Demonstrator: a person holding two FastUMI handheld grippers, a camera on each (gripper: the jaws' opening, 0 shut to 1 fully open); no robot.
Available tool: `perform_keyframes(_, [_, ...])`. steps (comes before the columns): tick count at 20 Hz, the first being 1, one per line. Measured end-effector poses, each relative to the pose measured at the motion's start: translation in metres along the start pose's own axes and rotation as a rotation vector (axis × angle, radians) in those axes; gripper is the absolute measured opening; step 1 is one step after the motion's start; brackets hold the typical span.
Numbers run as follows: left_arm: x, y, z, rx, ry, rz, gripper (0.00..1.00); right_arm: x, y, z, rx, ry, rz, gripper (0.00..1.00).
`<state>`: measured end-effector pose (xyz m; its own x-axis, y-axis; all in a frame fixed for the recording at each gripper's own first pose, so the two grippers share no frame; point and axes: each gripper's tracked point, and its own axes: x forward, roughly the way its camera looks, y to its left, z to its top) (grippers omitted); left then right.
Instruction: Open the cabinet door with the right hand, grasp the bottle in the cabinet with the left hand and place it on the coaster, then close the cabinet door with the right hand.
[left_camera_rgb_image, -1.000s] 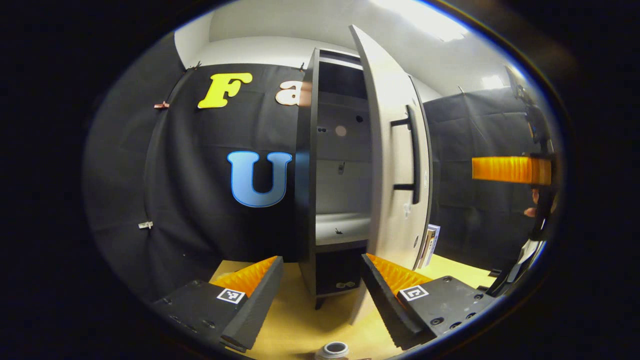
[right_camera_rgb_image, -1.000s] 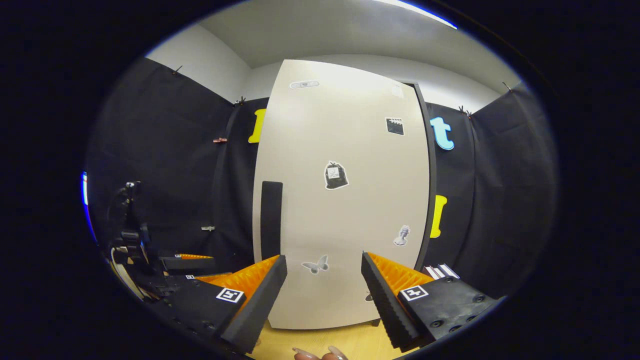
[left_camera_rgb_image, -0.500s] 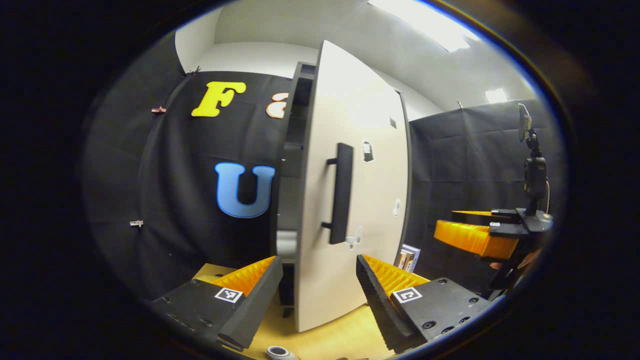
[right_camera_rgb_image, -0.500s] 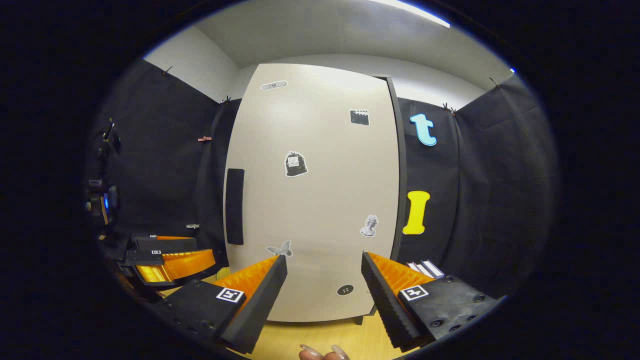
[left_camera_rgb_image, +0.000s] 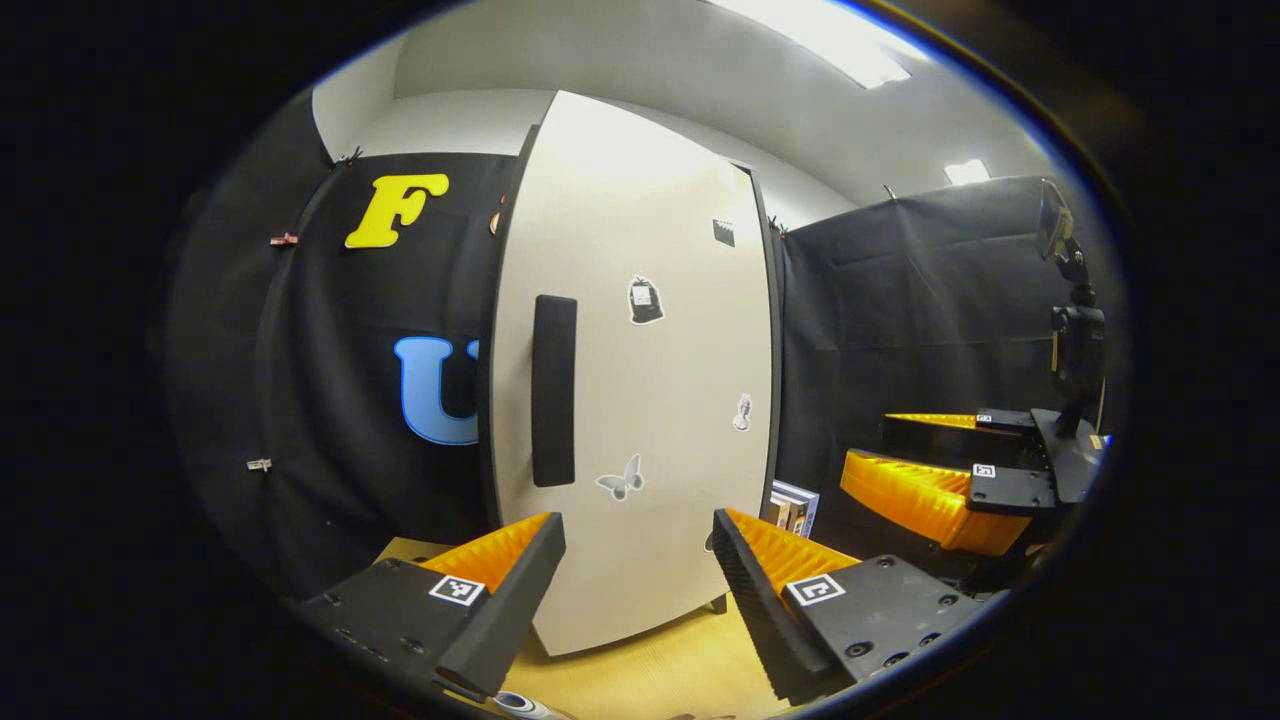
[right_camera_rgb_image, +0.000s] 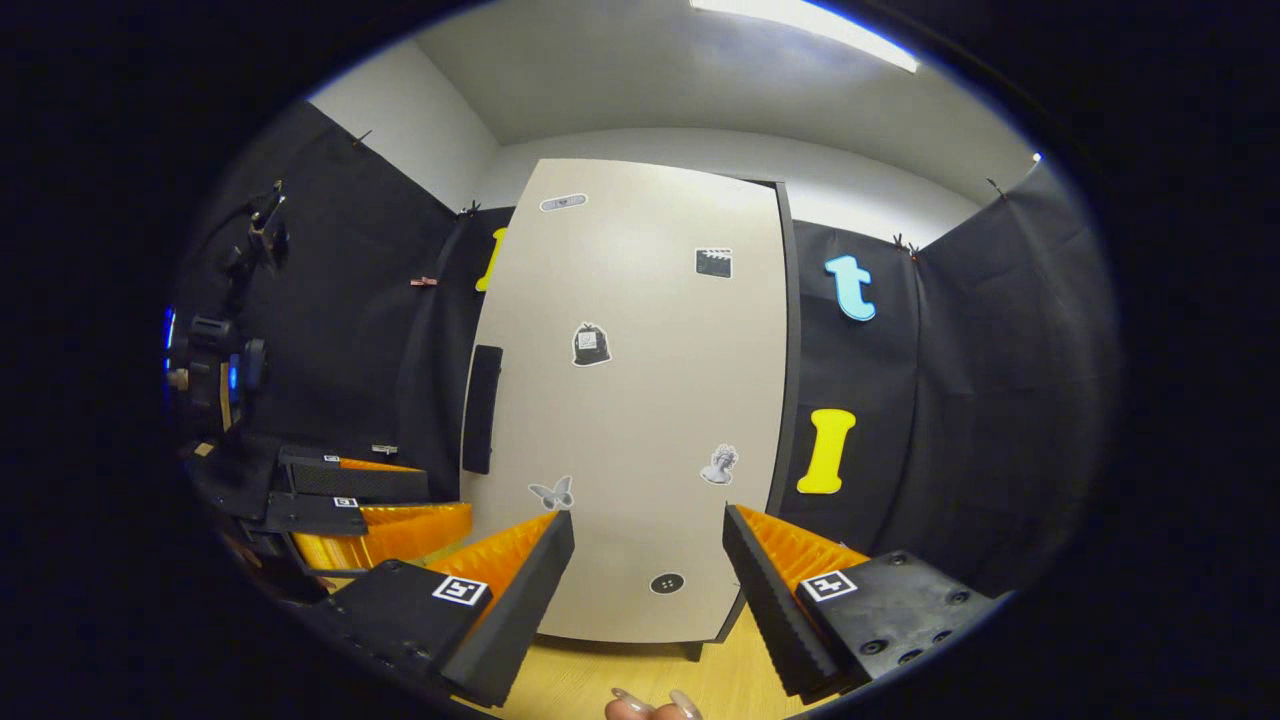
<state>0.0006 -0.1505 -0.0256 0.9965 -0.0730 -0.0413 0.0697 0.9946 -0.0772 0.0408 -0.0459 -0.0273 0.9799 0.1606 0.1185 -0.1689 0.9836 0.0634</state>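
Both tools (left_camera_rgb_image: 637, 585) before cabinet door (left_camera_rgb_image: 640, 380).

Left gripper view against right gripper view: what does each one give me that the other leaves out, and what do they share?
Left gripper view: books standing beside the cabinet, and the right gripper off to the side, open.
Right gripper view: fingertips of a hand at the bottom edge, a round sticker low on the door, and the left gripper, open.
Both: the cabinet door, apparently shut, its dark handle and the butterfly sticker.
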Motion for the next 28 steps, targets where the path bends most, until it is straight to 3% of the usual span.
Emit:
perform_keyframes(20, [0.014,0.0,0.006,0.04,-0.004,-0.023,0.94,0.003,-0.01,-0.015,0.018,0.055,-0.02,0.97])
perform_keyframes(28, [0.017,-0.002,0.006,0.026,-0.019,-0.066,0.94,0.013,-0.004,-0.018,0.111,0.088,0.001,0.98])
